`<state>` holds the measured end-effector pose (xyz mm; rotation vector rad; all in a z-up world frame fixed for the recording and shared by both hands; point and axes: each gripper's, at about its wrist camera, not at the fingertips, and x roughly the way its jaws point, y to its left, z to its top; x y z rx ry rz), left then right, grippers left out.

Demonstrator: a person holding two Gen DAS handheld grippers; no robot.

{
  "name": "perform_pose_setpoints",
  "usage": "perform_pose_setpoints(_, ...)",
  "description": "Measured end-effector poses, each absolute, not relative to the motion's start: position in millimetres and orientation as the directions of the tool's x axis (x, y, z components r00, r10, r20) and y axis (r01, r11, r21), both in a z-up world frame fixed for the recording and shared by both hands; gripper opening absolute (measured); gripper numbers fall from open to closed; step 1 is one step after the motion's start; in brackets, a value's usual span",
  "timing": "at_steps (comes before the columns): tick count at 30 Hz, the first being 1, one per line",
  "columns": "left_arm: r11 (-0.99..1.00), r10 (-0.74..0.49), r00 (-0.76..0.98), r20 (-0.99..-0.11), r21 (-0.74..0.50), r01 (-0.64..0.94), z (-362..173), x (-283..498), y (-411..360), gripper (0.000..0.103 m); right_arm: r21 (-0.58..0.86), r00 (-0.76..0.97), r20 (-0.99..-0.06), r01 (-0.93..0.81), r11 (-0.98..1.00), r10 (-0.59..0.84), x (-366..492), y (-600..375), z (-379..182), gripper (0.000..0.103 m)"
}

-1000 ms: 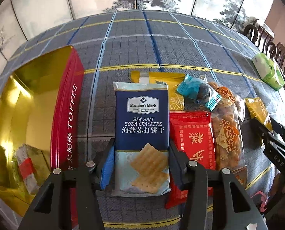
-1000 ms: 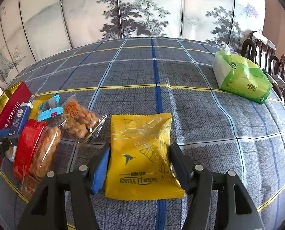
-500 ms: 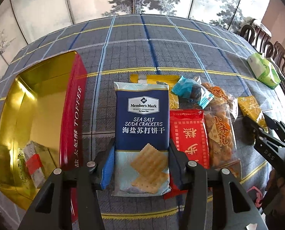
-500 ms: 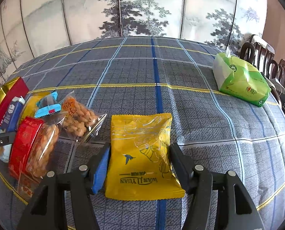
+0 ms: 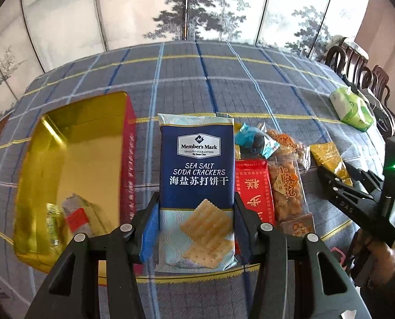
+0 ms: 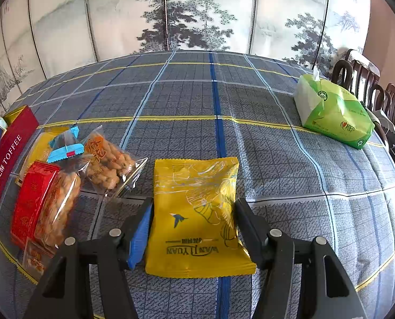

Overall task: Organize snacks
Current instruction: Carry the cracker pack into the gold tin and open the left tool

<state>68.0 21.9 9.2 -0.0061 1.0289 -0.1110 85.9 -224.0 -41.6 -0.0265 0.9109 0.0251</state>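
A blue soda crackers pack (image 5: 197, 175) stands upright between the fingers of my left gripper (image 5: 196, 204), which is shut on its lower half and holds it above the table. To its left lies the open toffee tin (image 5: 128, 159), gold inside and red outside, with a few wrapped pieces (image 5: 75, 215) in its near corner. My right gripper (image 6: 193, 207) is shut on the sides of a yellow snack packet (image 6: 194, 202) low over the checked tablecloth. In the left wrist view, the right gripper (image 5: 341, 175) is at the right.
A red packet (image 5: 253, 186), a clear bag of fried twists (image 5: 287, 186) and a teal candy (image 5: 256, 141) lie between the two grippers. A green tissue pack (image 6: 333, 111) sits at the far right near dark wooden chairs (image 6: 367, 79). A painted screen stands behind the table.
My left gripper has risen with the crackers pack, so the tin and the snacks look smaller and farther below. The right gripper and its yellow packet have kept still.
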Motion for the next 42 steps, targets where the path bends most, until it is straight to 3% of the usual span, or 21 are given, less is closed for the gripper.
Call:
perform_pose_setpoints(10, 1.0, -0.016, 0.555, -0.832, -0.026, -0.011, 29, 56, 79, 0.046, -0.015, 0.613, -0.79, -0.032, 0.999, 0.008, 85, -225, -41, 0.063)
perform_pose_setpoints(24, 0.982, 0.118, 0.493, -0.862, 0.028, -0.186, 3, 50, 161, 0.046, -0.016, 0.613, -0.79, -0.031, 0.999, 0.007, 86, -223, -41, 0.063)
perform_pose_setpoints(42, 0.977, 0.163, 0.449, -0.879, 0.082, -0.196, -22, 45, 180, 0.046, -0.018, 0.613, -0.79, -0.03, 0.999, 0.004, 86, -221, -42, 0.063)
